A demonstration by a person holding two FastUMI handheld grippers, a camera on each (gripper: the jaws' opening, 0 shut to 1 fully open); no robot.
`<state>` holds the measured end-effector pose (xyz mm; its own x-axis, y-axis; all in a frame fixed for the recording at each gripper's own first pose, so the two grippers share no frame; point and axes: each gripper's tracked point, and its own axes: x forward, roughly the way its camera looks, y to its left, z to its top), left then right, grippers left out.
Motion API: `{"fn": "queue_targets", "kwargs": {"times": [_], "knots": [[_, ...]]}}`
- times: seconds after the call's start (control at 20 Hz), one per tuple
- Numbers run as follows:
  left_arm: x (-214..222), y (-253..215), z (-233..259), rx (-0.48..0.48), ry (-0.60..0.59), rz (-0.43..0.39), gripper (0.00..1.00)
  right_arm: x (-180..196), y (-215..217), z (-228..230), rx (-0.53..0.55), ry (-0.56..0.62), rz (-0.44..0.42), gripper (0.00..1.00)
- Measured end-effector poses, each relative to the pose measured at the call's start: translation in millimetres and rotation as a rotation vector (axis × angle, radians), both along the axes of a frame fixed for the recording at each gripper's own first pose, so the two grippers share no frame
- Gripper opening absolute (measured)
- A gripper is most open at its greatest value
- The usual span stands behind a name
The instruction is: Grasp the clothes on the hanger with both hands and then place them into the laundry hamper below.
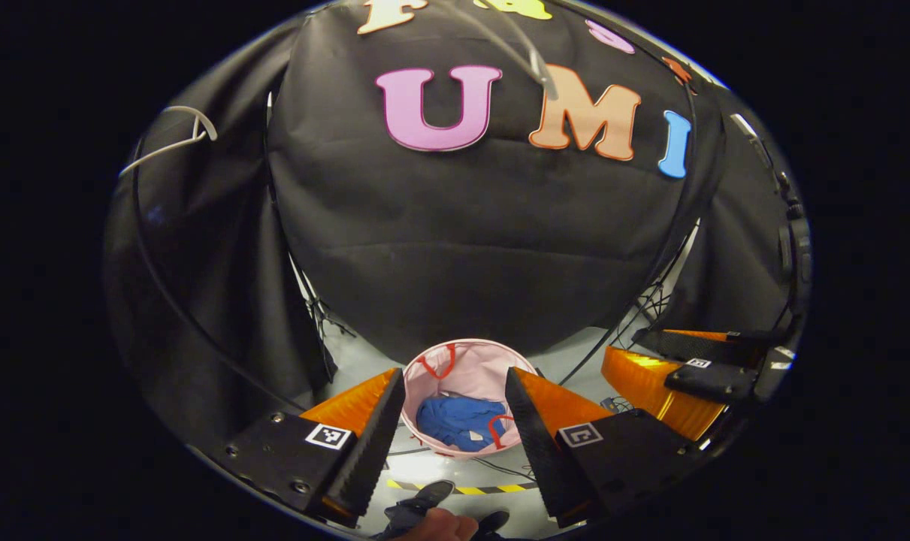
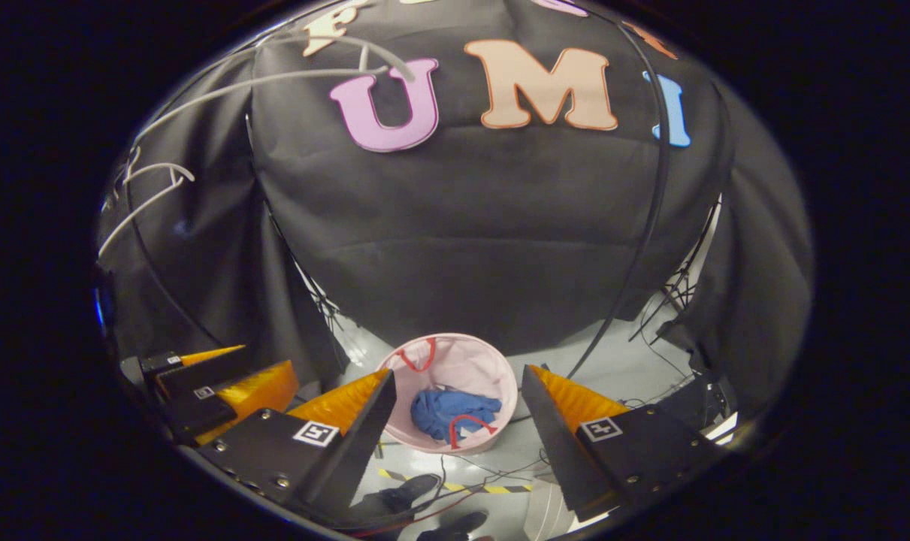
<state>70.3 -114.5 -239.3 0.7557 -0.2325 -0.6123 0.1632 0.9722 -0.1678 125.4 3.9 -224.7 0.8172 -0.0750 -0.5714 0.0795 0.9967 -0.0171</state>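
Clothes [image 1: 458, 422]: a blue garment, lying crumpled at the bottom of the hamper [image 1: 466, 368], at 6 o'clock in the left gripper view; likewise at 6 o'clock in the right gripper view [image 2: 451, 412]. It is touching neither gripper, so the drop is judged done.

Hamper [image 2: 462, 361]: pink, round, red handles, standing open on the pale floor below both grippers, so cloth can fall straight in.

Hangers [image 1: 170, 139]: white, bare, hanging at 10 o'clock; more at 10 to 11 o'clock in the right gripper view [image 2: 146, 188].

Left gripper [image 1: 455, 432]: jaws spread wide, holding nothing, framing the hamper from above.

Right gripper [image 2: 458, 432]: jaws wide, empty, pointing down at the hamper. It is also sitting at 4 o'clock in the left gripper view [image 1: 687, 368].

Shoes [image 1: 424, 500]: the person's, at 6 o'clock by striped floor tape [image 1: 492, 489].
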Motion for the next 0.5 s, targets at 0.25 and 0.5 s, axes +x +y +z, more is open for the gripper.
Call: {"fn": "queue_targets", "kwargs": {"times": [0.25, 0.5], "knots": [[-19.0, 14.3, 30.9, 0.018, -0.032, 0.028, 0.85, -22.2, -6.8, 41.9, 0.016, -0.079, -0.013, 0.97], [-36.5, 32.1, 71.7, 0.021, -0.097, 0.081, 0.85, -55.5, -4.0, 87.7, 0.05, -0.174, 0.008, 1.0]]}}
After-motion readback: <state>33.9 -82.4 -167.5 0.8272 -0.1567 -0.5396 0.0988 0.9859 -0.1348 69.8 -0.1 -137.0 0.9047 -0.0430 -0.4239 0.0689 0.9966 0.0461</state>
